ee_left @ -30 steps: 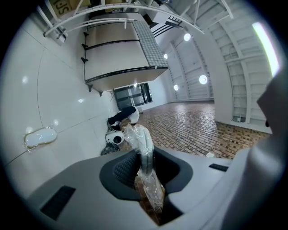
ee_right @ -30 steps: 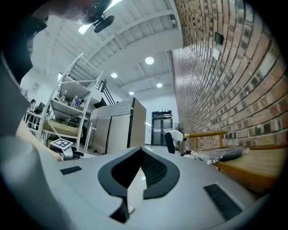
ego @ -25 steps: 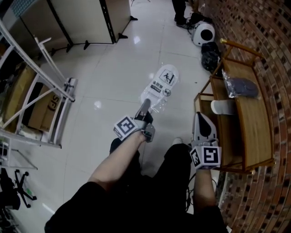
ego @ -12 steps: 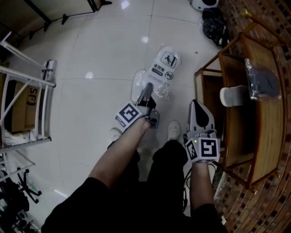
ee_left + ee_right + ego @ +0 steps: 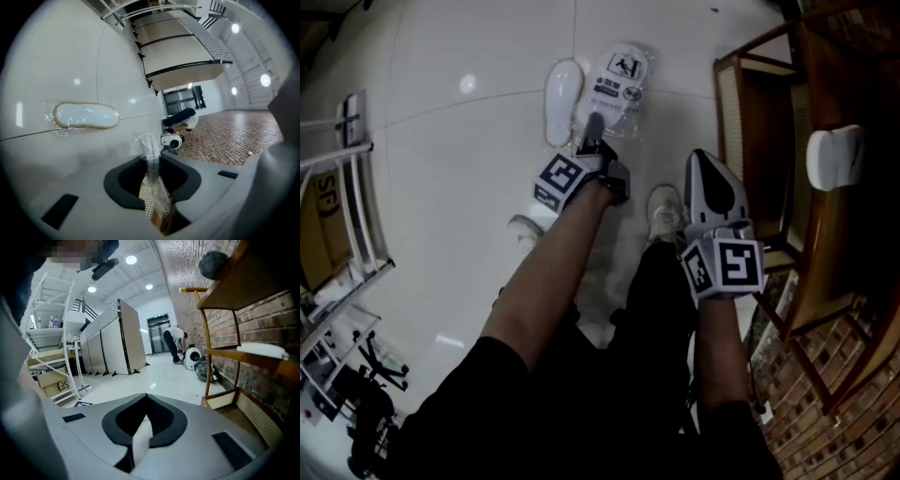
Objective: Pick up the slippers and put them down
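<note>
One slipper [image 5: 562, 89] lies on the floor [image 5: 459, 197]. The left gripper [image 5: 593, 129] is clamped on the bagged slipper [image 5: 621, 75], not yet released. The right gripper [image 5: 701, 164] is closed and empty.

Glossy floor [image 5: 441, 187], crinkly clear plastic slipper wrap [image 5: 619, 80]

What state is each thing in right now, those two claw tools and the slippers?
Left gripper: shut on the bagged slipper.
Bagged slipper: clamped by its edge, wrapped in plastic.
Floor slipper: lying flat on the tiles, plastic-wrapped, untouched.
Right gripper: shut, empty.
Rack slipper: resting on the wooden rack.
</note>
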`<state>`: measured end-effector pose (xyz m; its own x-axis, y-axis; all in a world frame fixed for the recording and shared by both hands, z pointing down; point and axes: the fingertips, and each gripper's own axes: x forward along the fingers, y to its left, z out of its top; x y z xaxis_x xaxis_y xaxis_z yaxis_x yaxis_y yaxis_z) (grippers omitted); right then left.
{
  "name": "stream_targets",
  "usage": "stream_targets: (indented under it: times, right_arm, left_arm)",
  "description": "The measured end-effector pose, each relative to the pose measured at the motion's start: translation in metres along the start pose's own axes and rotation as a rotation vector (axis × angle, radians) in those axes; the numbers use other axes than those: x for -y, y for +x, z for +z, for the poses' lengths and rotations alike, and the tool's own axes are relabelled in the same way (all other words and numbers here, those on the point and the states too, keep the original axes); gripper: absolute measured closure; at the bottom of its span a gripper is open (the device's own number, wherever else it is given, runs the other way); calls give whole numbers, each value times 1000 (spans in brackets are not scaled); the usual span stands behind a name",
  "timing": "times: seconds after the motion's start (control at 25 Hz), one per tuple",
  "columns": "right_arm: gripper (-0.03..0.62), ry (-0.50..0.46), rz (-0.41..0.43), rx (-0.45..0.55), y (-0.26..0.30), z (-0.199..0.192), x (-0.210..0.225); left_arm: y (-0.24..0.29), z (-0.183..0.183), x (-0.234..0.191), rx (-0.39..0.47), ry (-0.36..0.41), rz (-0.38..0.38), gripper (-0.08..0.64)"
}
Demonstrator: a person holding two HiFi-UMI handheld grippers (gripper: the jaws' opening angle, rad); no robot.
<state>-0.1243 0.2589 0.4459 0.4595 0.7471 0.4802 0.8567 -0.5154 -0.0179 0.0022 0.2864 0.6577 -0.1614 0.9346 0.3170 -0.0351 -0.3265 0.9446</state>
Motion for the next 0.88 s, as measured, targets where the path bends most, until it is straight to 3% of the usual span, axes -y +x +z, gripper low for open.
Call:
stream_targets:
  times: [0.16,0.28,0.48,0.64,0.72,0.88]
  right_arm:
    - [584,83,-13,-39,18,-29,14]
    - [584,138,-8,-46,31,-41,15]
    - [584,151,26,-66,32,-51,7]
    - [584,169,18,-67,29,-54,15]
    - [584,196,20,-63,27,-53,17]
    - [583,214,43,-62,25,-53,15]
  left_arm:
    - [6,-12,-42,-16,19,100,486]
    - [7,-19,-58,1,-19,132,486]
    - [14,-30,-68,-20,6,146,483]
    - [14,-42,-84,-43,-10,202,476]
    - [14,-51,-92,-83,27,249,447]
    - [10,-63,-106,-185,195,390,345]
